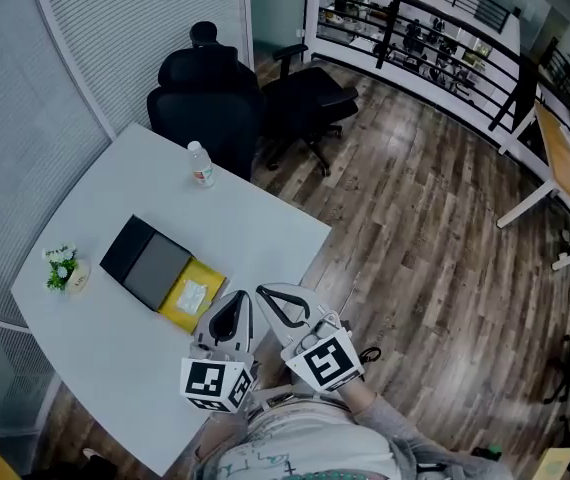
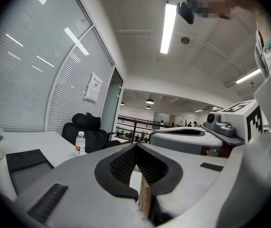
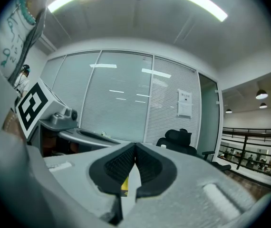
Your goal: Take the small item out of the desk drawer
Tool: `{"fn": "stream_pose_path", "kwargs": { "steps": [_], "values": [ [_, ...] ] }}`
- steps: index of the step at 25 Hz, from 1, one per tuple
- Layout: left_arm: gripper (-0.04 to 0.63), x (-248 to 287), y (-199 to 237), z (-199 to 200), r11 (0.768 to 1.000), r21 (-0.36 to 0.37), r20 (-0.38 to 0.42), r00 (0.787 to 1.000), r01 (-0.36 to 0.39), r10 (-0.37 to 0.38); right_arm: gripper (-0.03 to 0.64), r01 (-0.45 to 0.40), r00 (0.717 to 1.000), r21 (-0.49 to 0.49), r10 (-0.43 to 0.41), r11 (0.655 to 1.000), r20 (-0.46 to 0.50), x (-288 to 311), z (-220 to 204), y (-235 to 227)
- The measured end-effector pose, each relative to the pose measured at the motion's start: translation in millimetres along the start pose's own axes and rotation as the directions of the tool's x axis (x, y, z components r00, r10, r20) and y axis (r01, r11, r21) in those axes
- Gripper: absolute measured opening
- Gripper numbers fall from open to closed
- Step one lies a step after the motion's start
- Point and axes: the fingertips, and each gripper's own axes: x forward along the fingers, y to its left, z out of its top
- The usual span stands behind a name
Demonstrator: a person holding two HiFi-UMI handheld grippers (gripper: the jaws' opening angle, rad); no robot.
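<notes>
Two tongs, left [image 1: 235,296] and right [image 1: 263,292], are shown side by side at lower centre, at the near edge of the white bench [image 1: 135,168]. Both are fully closed, pads together, with nothing gripped. The small item is shown in no view, so its place and long axis cannot be told. A yellow pad [image 1: 193,295] lies touching a dark case [image 1: 148,261], left of centre.
</notes>
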Motion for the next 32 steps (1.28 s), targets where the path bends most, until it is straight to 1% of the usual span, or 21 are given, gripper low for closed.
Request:
{"fn": "stream_pose_path", "kwargs": {
  "steps": [5,9,13,16,20,23,28,32],
  "values": [
    [-0.003,22,4,3,0.998,-0.007,0.021,0.998,-0.059,0.06,0.002,-0.066,0.998,-0.015,0.066,0.998,0.005,10,-4,-21],
    [-0.003,22,5,4,0.99,-0.027,0.033,0.99,-0.139,0.14,0.002,-0.156,0.988,-0.034,0.156,0.987,0.004,13,-6,-23],
    [-0.003,18,13,1,0.972,-0.043,0.04,0.971,-0.233,0.235,0.003,-0.252,0.968,-0.038,0.252,0.967,0.01,21,-6,-18],
    [-0.002,8,20,-2,0.952,-0.061,0.032,0.953,-0.3,0.302,0.002,-0.312,0.95,-0.032,0.313,0.949,0.017,28,-9,-11],
    [-0.003,-8,38,-3,0.926,-0.072,0.025,0.927,-0.371,0.374,0.003,-0.379,0.925,-0.02,0.379,0.925,0.016,42,-5,6],
    [-0.003,-20,53,0,0.913,-0.073,0.035,0.914,-0.401,0.404,0.003,-0.41,0.911,-0.028,0.411,0.912,0.025,54,-2,20],
    [-0.003,-45,87,9,0.897,-0.081,0.054,0.896,-0.435,0.44,0.003,-0.431,0.902,-0.041,0.432,0.902,0.026,79,5,46],
    [-0.003,-55,107,18,0.898,-0.071,0.077,0.895,-0.435,0.44,0.003,-0.428,0.902,-0.057,0.431,0.902,0.042,97,12,59]
  ]
}}
